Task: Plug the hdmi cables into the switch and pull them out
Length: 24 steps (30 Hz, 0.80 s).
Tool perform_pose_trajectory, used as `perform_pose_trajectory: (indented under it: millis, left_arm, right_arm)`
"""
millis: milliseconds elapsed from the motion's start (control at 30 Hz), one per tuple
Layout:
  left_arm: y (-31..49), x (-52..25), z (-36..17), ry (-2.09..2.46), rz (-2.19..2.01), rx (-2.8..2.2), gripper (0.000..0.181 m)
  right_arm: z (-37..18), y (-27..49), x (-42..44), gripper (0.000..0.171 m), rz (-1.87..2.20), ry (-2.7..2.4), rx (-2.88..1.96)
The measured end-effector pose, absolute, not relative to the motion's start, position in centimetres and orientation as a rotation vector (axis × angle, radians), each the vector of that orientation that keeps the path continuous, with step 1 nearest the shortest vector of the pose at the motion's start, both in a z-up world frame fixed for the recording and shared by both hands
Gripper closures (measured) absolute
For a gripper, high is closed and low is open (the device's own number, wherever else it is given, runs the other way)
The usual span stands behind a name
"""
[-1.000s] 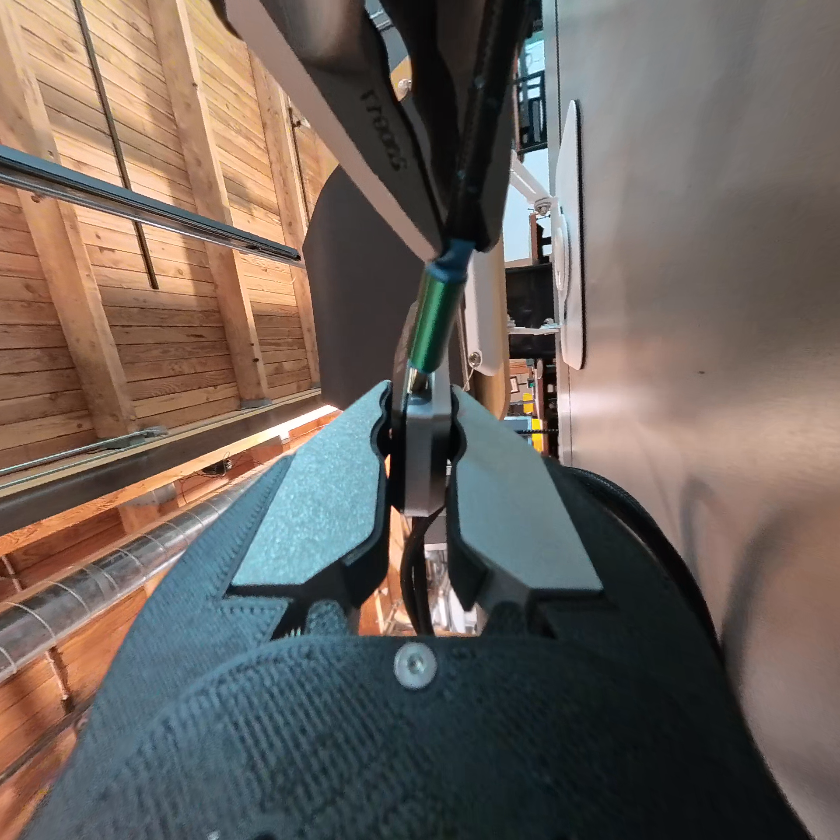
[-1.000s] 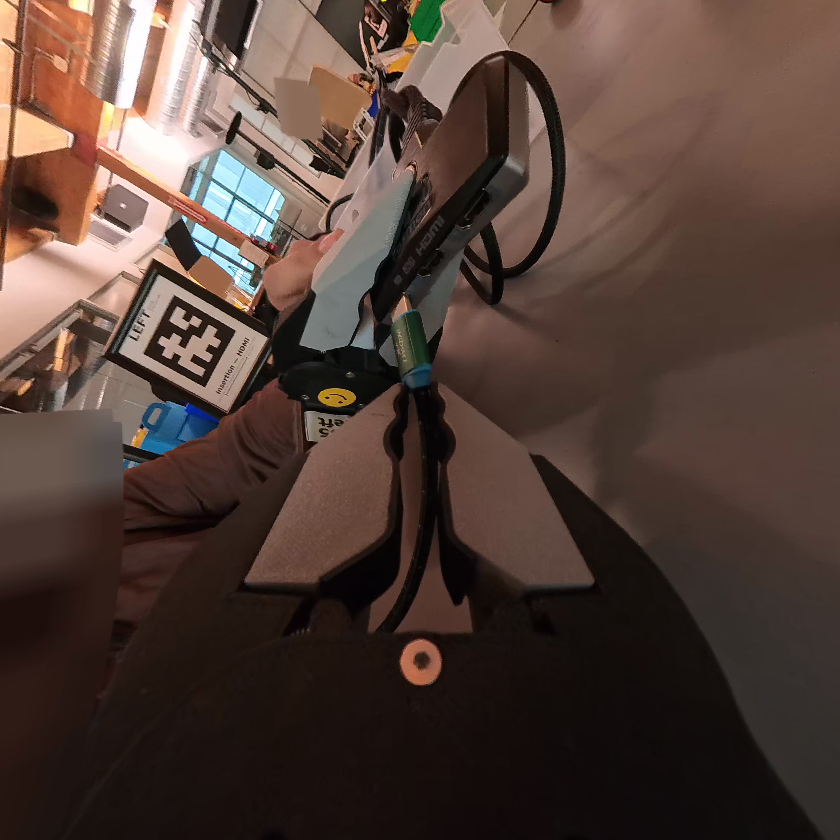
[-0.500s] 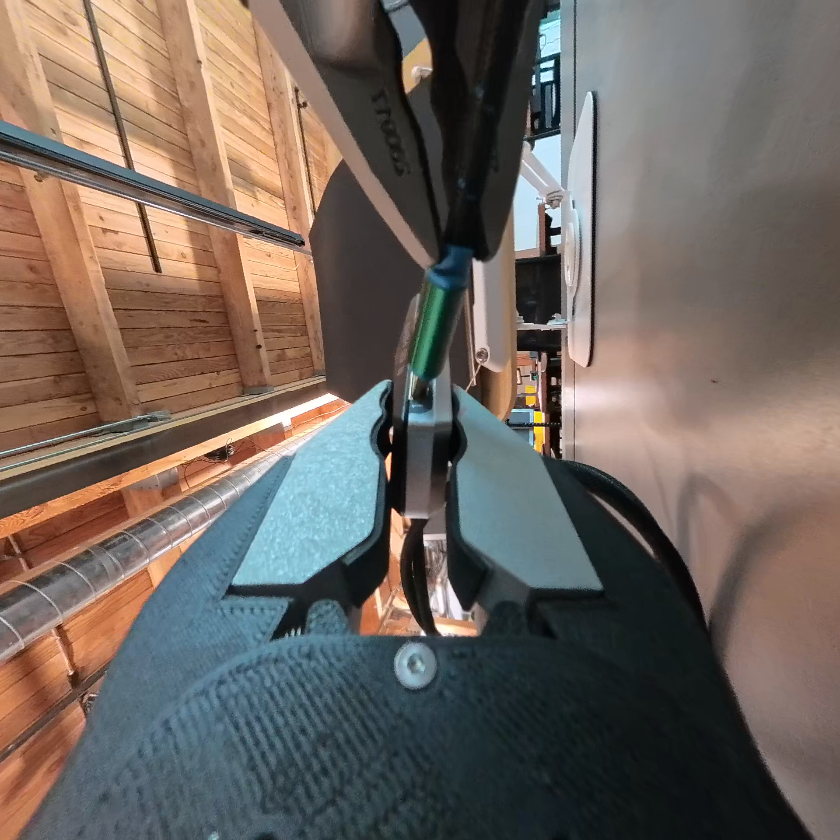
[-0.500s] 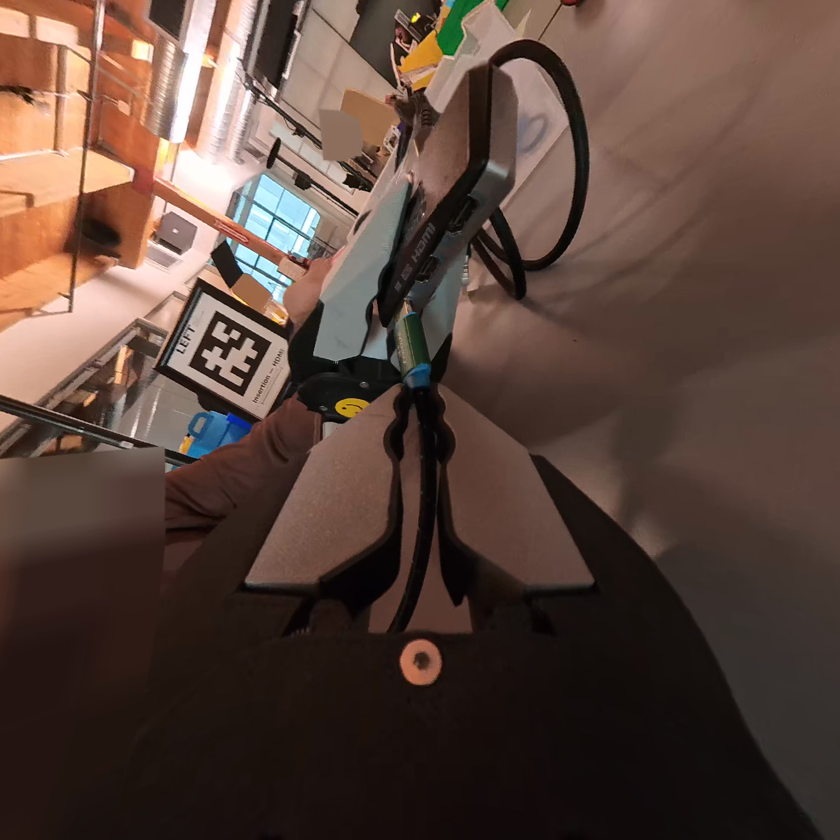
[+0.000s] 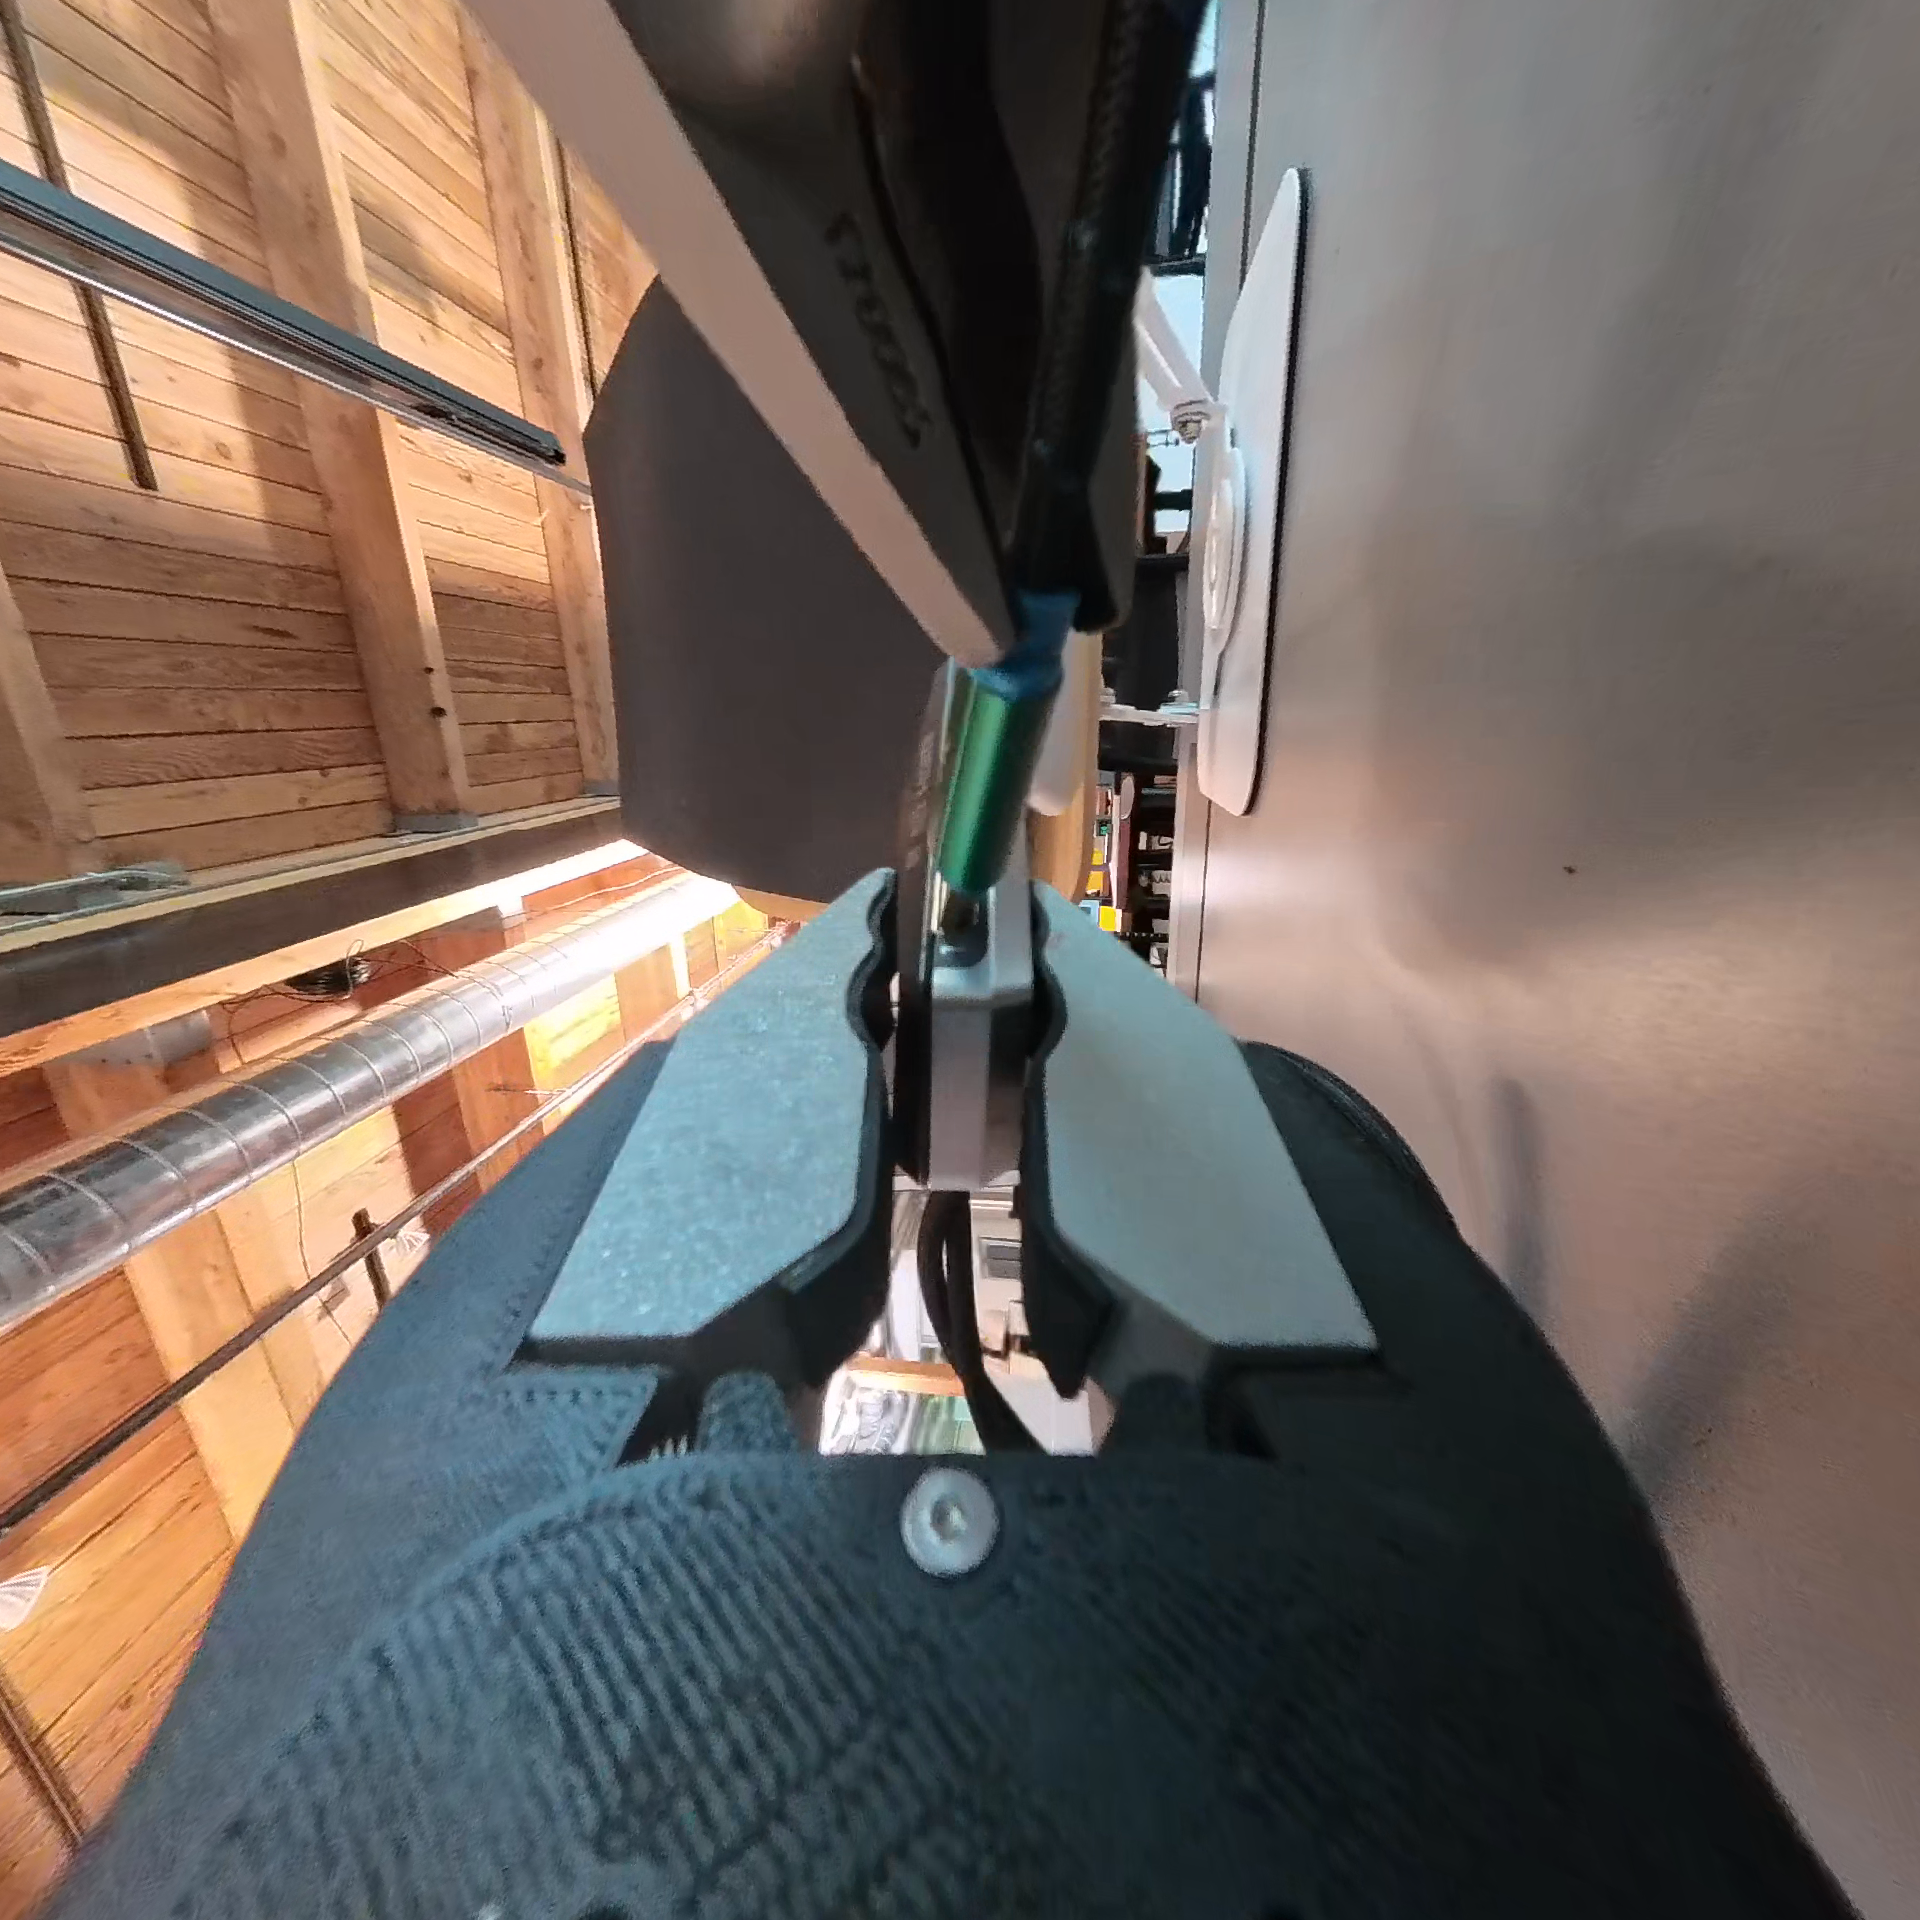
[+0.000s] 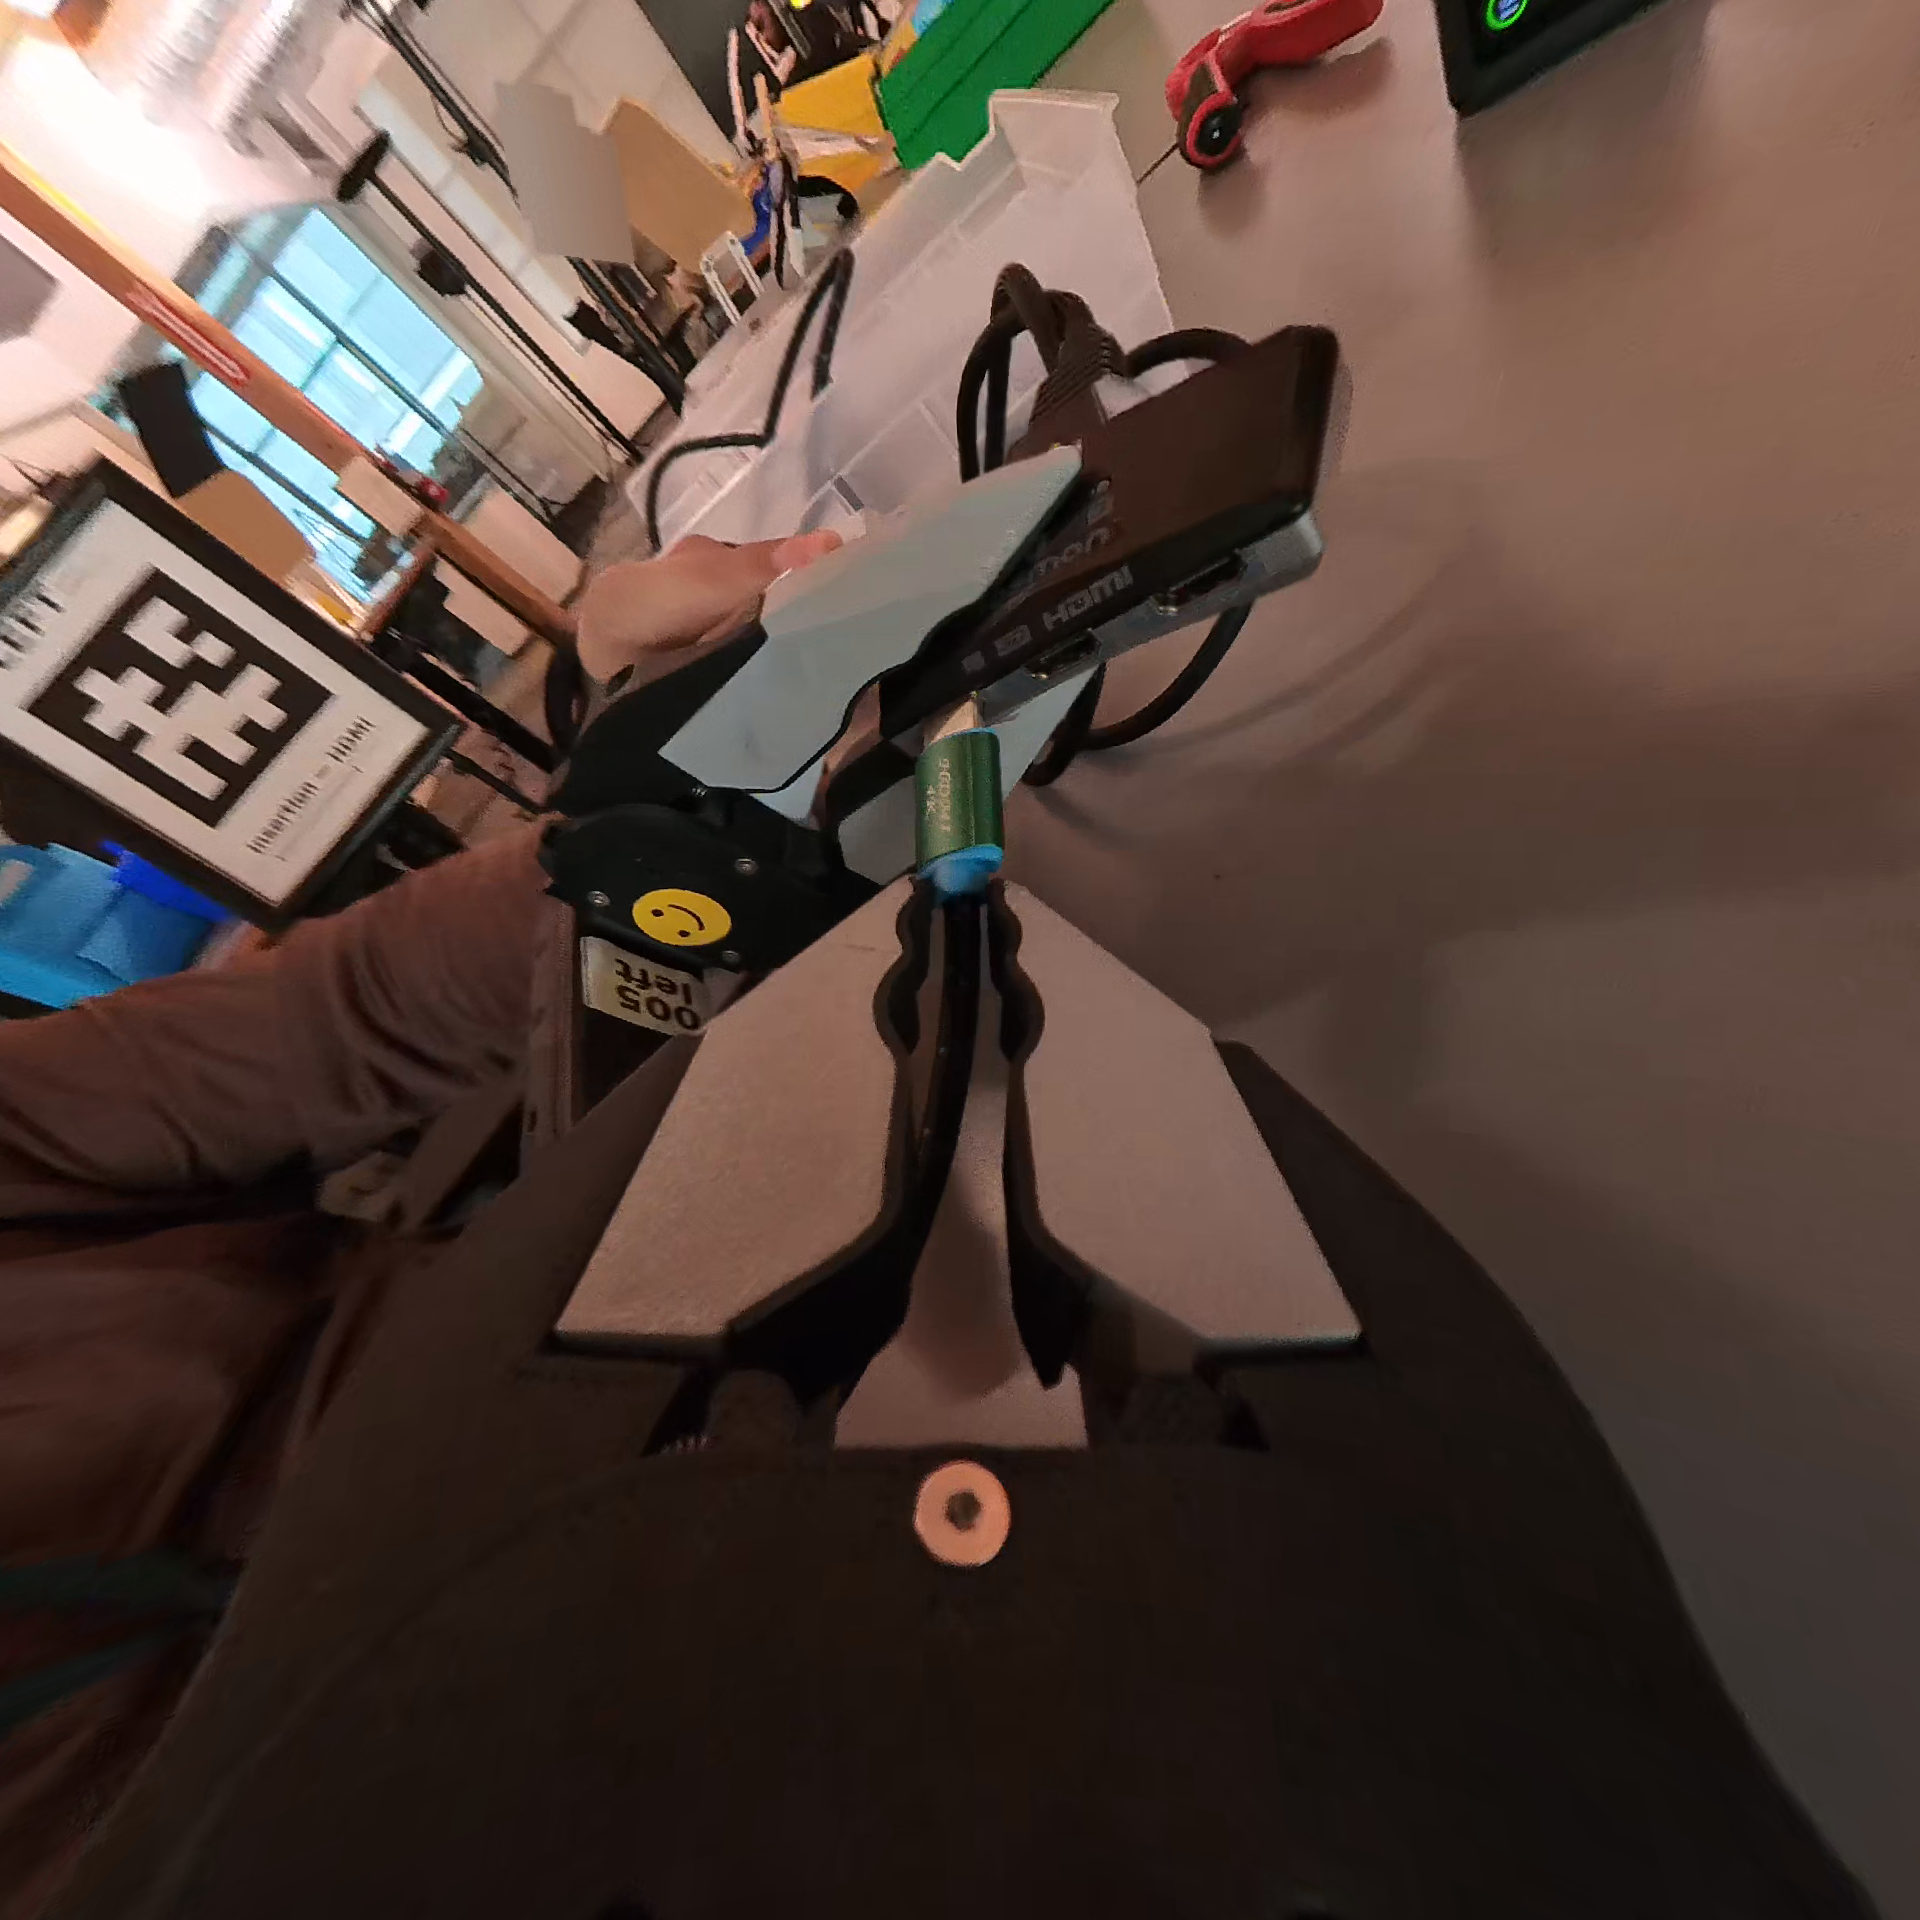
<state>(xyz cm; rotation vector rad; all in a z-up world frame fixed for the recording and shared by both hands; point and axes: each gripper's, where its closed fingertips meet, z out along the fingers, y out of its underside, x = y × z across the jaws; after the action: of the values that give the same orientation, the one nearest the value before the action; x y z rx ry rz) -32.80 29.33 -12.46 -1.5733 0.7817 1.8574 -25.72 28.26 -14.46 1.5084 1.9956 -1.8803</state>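
Two grippers are working one job. I'm clamping the switch (image 5: 961, 1081) edge-on with the left gripper (image 5: 961, 966), centre frame, jaws pinched tight on its thin body. In the right wrist view that same left gripper (image 6: 873, 634) is sitting mid-frame w/ its grey fingers (image 6: 883, 603) above and below the switch (image 6: 1174, 509), which is lifted off the grey table (image 6: 1558, 831).

I'm gripping the black hdmi cable (image 6: 951, 1039) in the right gripper (image 6: 956, 914), jaws nearly closed on the cord just behind the blue collar. Green plug (image 6: 956, 800) is poking out past the tips, its metal tip touching the switch's near edge at a port; can't tell how deep it's seated. From the left cam, the green plug (image 5: 987, 790) is coming down from upper centre, meeting the switch right at my fingertips.

Other black cables (image 6: 1039, 343) are already plugged into the switch's far side, upper centre. Red toy (image 6: 1268, 73) is lying top right.
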Motion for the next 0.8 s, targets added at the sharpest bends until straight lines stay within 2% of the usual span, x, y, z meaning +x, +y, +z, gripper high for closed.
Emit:
perform_pose_trajectory:
  millis: [133, 233, 467, 800]
  left_arm:
    - [29.4, -33.0, -12.8, 0.778, 1.838, -1.600, 0.162]
    - [29.4, -33.2, -13.2, 0.772, 1.812, -1.635, 0.163]
    - [29.6, -32.9, -14.3, 0.821, 1.761, -1.684, 0.163]
    - [29.4, -32.9, -13.8, 0.817, 1.827, -1.687, 0.163]
  right_arm:
    - [-14.5, 28.3, -25.9, 0.164, -1.861, 2.200, 1.535]
    - [-14.8, 28.2, -26.0, 0.157, -1.801, 2.422, 1.543]
    - [-16.6, 28.6, -26.1, 0.163, -1.436, 3.014, 1.518]
    - [-16.0, 28.5, -26.0, 0.164, -1.375, 3.146, 1.500]
